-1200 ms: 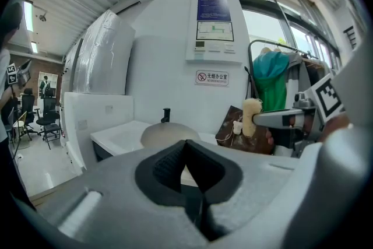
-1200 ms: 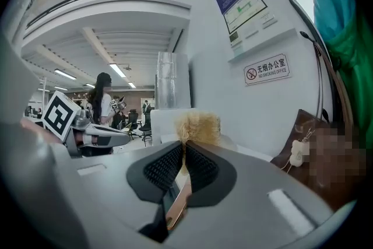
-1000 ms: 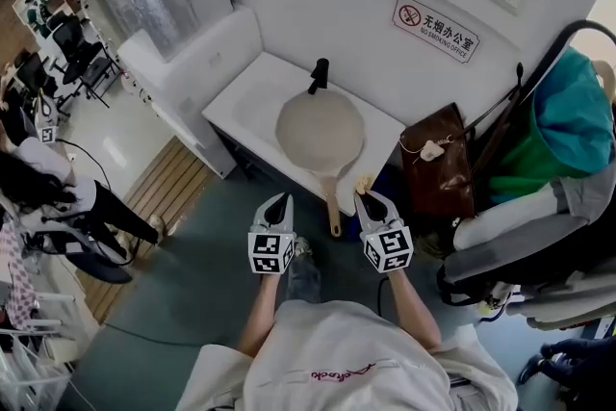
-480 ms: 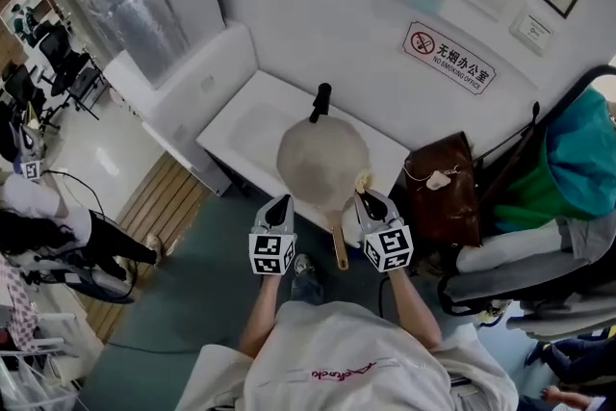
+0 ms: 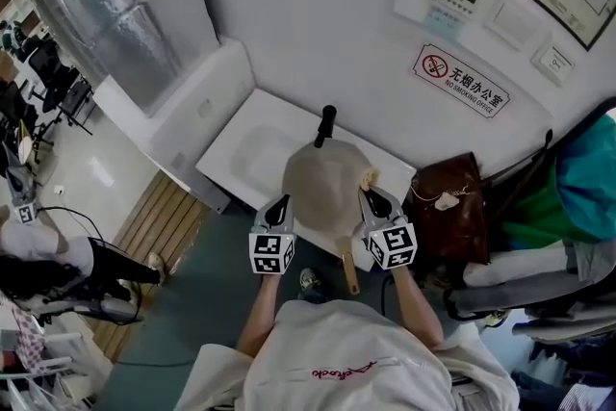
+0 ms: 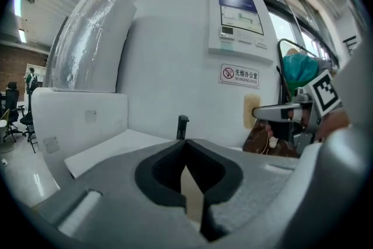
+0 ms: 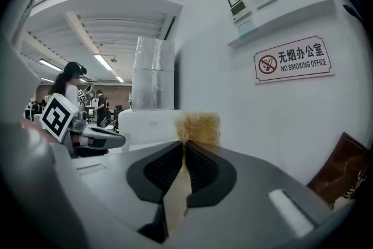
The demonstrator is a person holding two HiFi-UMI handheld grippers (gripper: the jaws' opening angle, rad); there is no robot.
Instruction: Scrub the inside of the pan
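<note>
A round beige pan (image 5: 322,176) lies on the white table (image 5: 241,147), its handle (image 5: 347,270) pointing back at me. My left gripper (image 5: 279,203) hovers at the pan's near left rim, shut with nothing between its jaws; the left gripper view shows the same gripper (image 6: 185,144). My right gripper (image 5: 367,194) is at the pan's near right rim, shut on a yellowish scrub sponge (image 5: 366,178). The sponge (image 7: 198,127) sticks out past the right gripper (image 7: 183,144). The sponge (image 6: 252,111) also shows in the left gripper view.
A black upright post (image 5: 325,124) stands behind the pan against the wall. A brown bag (image 5: 454,209) leans at the table's right end, beside a chair with teal cloth (image 5: 582,173). A white box-like unit (image 5: 183,101) adjoins the table on the left.
Both grippers have moved forward together towards the table, from short of the pan handle to either side of the pan's near rim. The sponge stays in the right gripper.
</note>
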